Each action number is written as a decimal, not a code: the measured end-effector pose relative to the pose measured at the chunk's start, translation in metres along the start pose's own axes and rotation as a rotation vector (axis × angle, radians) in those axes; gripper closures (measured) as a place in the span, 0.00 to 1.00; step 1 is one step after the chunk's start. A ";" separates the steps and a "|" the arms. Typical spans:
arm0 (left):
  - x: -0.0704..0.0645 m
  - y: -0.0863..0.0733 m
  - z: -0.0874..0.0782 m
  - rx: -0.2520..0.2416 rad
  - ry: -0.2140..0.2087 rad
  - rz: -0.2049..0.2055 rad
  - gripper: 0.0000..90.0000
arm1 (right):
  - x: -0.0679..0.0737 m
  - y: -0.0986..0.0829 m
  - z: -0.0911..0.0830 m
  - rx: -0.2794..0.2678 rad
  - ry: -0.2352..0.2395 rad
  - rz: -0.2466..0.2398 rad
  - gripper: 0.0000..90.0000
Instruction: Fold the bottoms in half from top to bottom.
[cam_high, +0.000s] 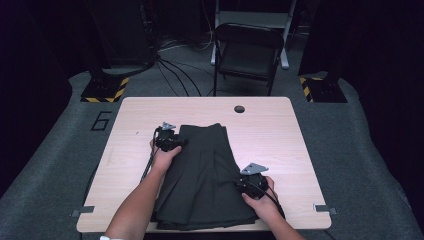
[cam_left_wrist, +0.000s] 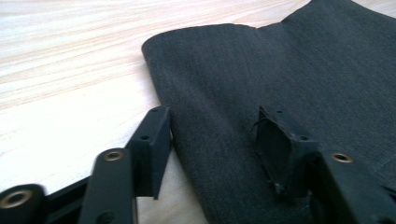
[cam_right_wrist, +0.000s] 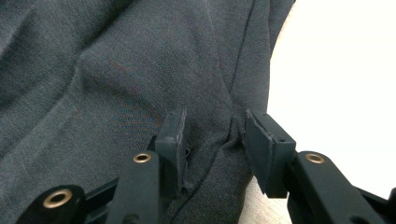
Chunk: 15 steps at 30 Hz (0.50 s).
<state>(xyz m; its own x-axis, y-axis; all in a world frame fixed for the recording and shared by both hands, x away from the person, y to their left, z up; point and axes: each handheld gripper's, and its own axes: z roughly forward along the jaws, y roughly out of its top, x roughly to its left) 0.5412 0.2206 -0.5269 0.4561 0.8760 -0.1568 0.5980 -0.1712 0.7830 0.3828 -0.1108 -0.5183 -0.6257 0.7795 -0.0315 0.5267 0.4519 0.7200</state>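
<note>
Your table (cam_high: 280, 125) is carrying one item | dark skirt (cam_high: 205, 180) is lying flat at centre, reaching the near edge | cable hole (cam_high: 239, 109) is sitting near the far edge

A dark "6" (cam_high: 102, 120) is marked on the grey floor (cam_high: 60, 150).

A recording lab or studio set.
Dark curtains ring a lone wooden table (cam_high: 150, 112); floor cables (cam_high: 175, 70), hazard-taped stand bases (cam_high: 105, 90), folding chair (cam_high: 248, 50).

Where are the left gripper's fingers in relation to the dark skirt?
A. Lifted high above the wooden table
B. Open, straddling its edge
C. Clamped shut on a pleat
B: in the left gripper view the left gripper is open, one finger on the wooden table, the other on the dark skirt.
</note>
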 end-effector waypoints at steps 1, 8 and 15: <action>0.000 0.000 0.000 0.000 0.000 0.000 0.53 | 0.000 0.000 0.000 0.000 0.000 0.000 0.66; 0.000 0.000 0.000 0.006 -0.011 -0.012 0.69 | 0.003 0.000 0.000 -0.002 -0.013 0.001 0.66; 0.000 0.002 -0.002 0.006 -0.031 -0.073 0.88 | 0.003 0.001 0.000 -0.006 -0.014 -0.017 0.66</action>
<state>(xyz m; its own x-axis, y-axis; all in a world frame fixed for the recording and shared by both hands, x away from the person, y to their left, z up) 0.5411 0.2212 -0.5242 0.4312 0.8720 -0.2316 0.6342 -0.1104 0.7652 0.3815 -0.1085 -0.5182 -0.6263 0.7778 -0.0535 0.5128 0.4627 0.7232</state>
